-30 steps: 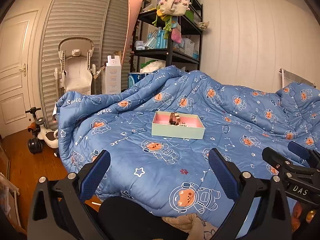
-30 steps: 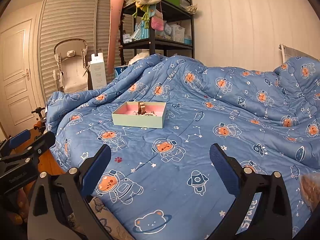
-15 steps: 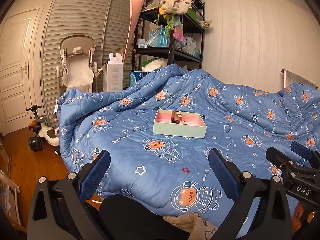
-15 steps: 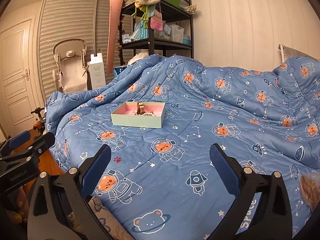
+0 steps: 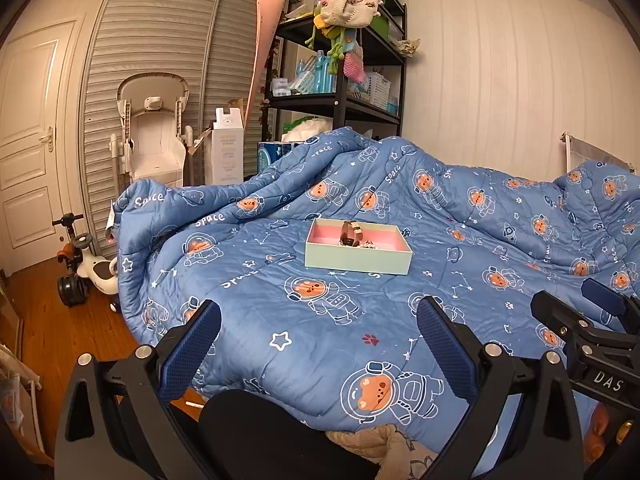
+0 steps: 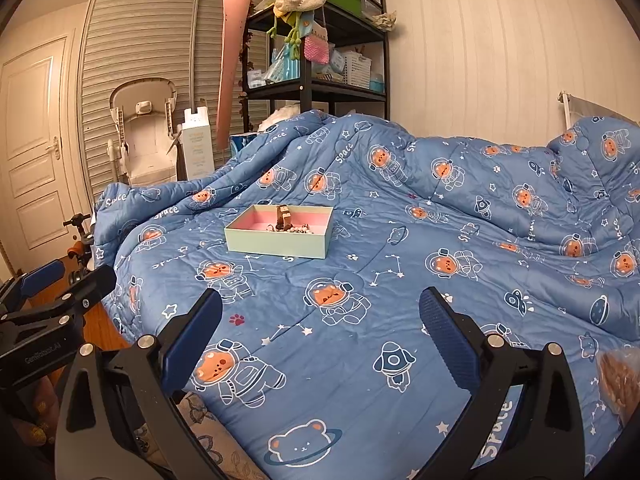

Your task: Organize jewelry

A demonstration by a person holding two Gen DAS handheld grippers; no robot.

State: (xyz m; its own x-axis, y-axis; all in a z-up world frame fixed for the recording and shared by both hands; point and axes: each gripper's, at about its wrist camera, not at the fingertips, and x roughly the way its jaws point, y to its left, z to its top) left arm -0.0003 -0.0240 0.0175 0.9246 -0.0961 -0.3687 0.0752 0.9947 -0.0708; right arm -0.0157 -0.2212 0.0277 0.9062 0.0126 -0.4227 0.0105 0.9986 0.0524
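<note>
A pale green box with a pink inside [image 5: 357, 258] [image 6: 280, 242] lies on the blue space-print quilt. A brown watch [image 5: 350, 233] [image 6: 283, 216] stands in it beside a small heap of beads [image 5: 367, 245] [image 6: 298, 229]. My left gripper [image 5: 318, 354] is open and empty, well short of the box, near the bed's front edge. My right gripper [image 6: 320, 350] is open and empty, also well short of the box. The right gripper's side shows at the right of the left wrist view [image 5: 576, 332]; the left gripper's side shows at the left of the right wrist view [image 6: 52, 308].
The quilt [image 5: 460, 280] is bunched high behind the box and to the right. A black shelf rack [image 5: 340, 92], a white high chair [image 5: 154, 136] and a tall white carton [image 5: 227, 152] stand behind the bed. A ride-on toy [image 5: 86, 268] stands on the wood floor at left.
Both views have shifted slightly; the box sits a little closer and more central in the left wrist view. Both grippers stay open and empty.
</note>
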